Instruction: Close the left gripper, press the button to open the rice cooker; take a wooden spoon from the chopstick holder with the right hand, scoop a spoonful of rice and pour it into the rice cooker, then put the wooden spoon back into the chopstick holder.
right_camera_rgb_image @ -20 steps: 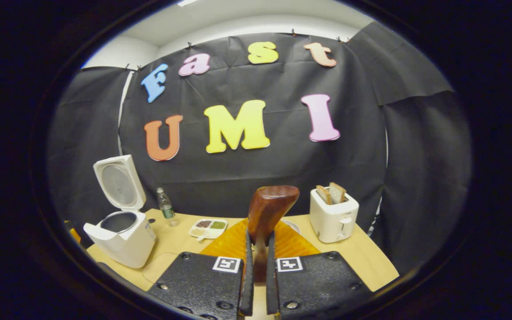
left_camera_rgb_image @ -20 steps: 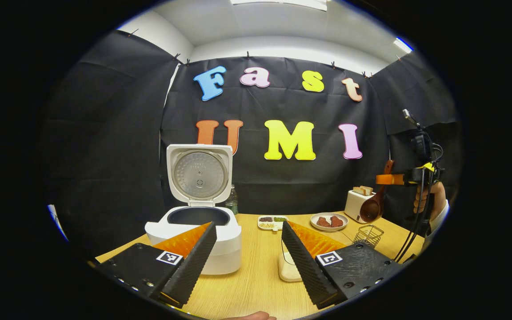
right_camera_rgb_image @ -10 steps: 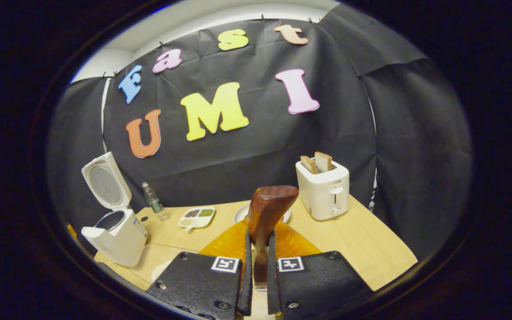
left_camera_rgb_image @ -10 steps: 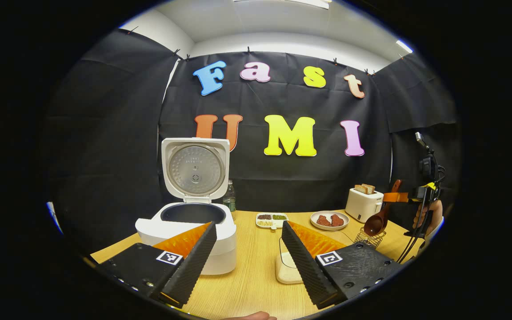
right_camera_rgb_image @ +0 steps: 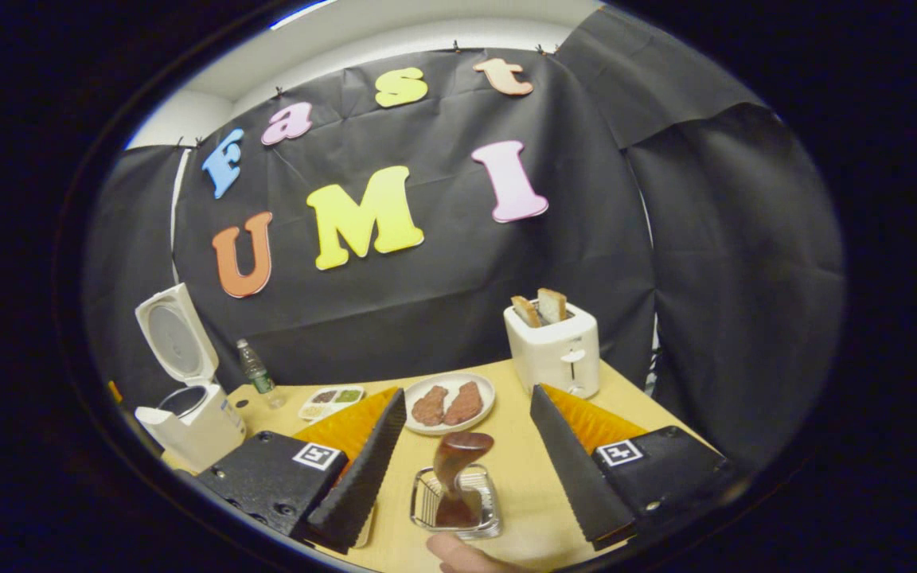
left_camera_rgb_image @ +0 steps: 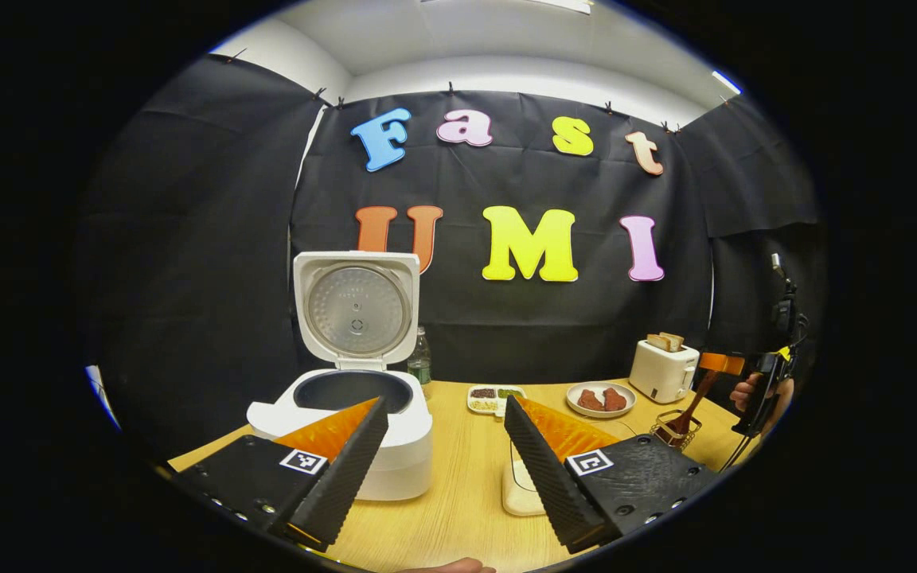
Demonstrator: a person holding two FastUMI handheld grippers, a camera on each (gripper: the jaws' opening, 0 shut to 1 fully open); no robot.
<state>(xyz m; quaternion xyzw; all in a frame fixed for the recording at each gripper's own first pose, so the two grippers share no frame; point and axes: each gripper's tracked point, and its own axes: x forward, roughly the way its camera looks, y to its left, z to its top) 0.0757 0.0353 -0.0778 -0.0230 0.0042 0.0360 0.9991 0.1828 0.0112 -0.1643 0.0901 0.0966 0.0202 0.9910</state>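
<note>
Last step looks done: the dark brown wooden spoon stands bowl-down in the small wire-mesh chopstick holder on the bench. Your right gripper has its jaws released, wide apart either side of the handle. Left gripper jaws also spread, grasping nothing, beside the white rice cooker, lid up. Next: back the right gripper off without knocking the handle.

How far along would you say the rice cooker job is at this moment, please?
Nearly finished. The rice cooker stands with its lid up, so the button press looks done. The wooden spoon stands bowl-down in the chopstick holder, and the right tool is open around it, no longer gripping. The left tool is open too. Whether rice went in cannot be seen.
</note>
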